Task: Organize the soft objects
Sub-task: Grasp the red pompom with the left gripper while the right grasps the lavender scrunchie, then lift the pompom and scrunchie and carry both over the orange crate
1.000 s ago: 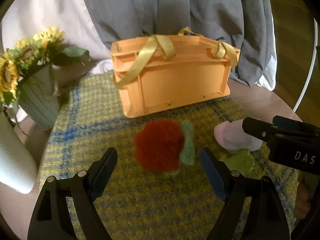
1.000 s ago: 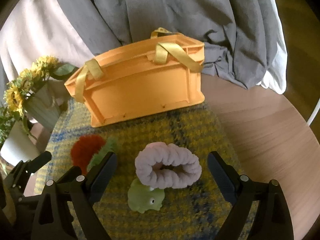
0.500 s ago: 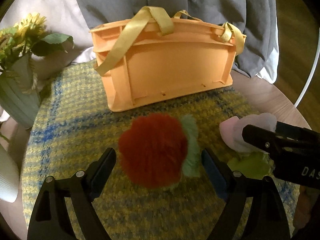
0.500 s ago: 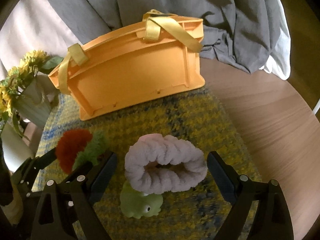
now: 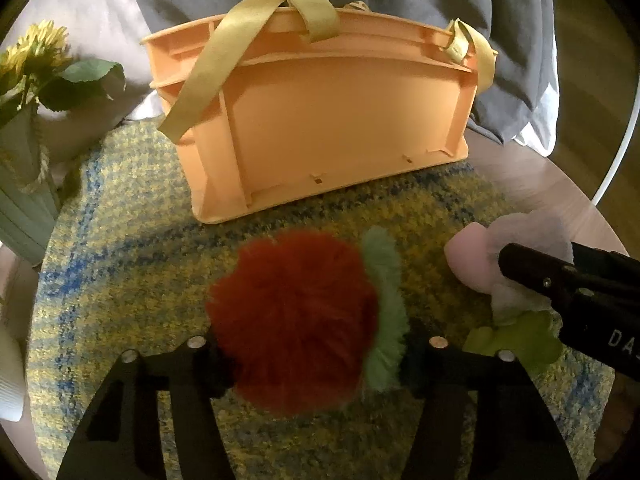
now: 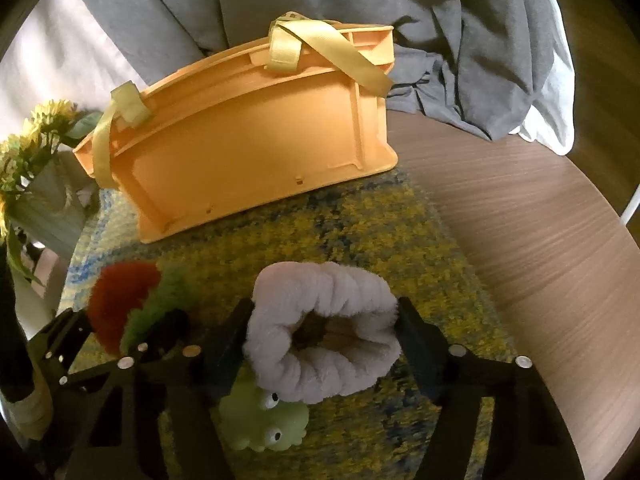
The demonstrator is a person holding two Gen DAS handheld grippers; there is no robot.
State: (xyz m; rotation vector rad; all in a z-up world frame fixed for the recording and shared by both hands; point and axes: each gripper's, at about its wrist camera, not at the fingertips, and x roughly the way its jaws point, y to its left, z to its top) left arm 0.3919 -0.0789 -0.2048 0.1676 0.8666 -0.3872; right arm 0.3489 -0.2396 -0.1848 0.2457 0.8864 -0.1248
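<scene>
A fluffy red pom with a green fringe lies on the yellow-blue mat between the fingers of my left gripper. Its jaws are closing and both pads touch the fluff. In the right wrist view a lavender plush band sits between the fingers of my right gripper. These jaws are closing too, with the pads pressed against its two ends. A green frog toy lies under the band's near edge. The orange basket with yellow straps stands just behind, its inside hidden.
A pale green vase with sunflowers stands at the mat's left edge. Grey cloth hangs behind the basket. Bare wooden table lies to the right of the mat. A white ribbed object sits at the far left.
Both grippers came down and closer to the mat. The left jaws narrowed onto the red pom, and the right jaws narrowed onto the lavender band.
</scene>
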